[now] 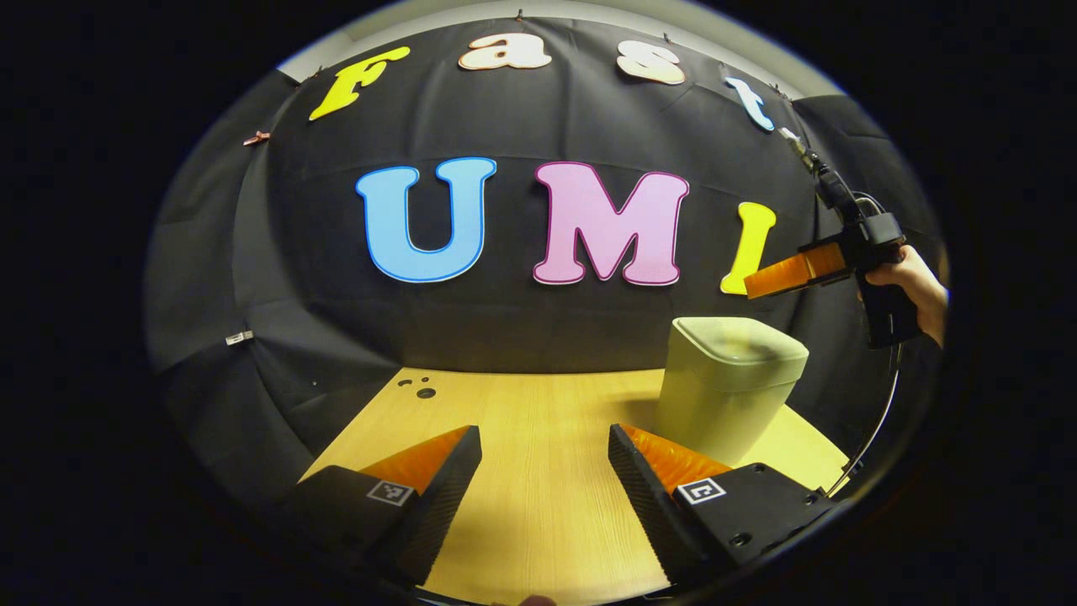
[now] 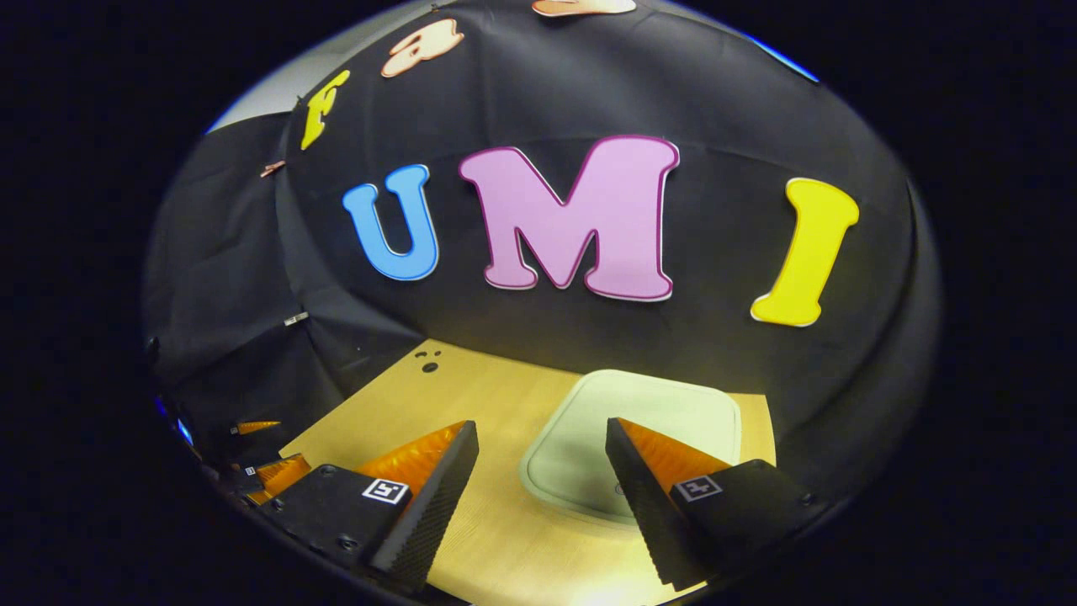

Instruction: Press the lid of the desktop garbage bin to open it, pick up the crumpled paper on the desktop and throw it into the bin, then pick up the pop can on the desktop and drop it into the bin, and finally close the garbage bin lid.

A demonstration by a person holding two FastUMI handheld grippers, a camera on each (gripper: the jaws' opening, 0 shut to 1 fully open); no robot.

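Hovered over the bin (image 2: 639,421) lid (image 2: 580,446) – right gripper (image 2: 543,480) spread wide, left gripper (image 1: 545,484) likewise, grasping nothing. Looked light, probably springy plastic; best pressed mid-lid.

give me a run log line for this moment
bin: lid shut | right gripper: open, above lid | left gripper: open, over table | holding: nothing

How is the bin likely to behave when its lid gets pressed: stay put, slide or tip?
The bin looks like thin, light plastic, so it may slide on the smooth table. It stands tall on a narrower base, so an off-centre push could tip it. A straight-down press on the flat lid is probably safest.
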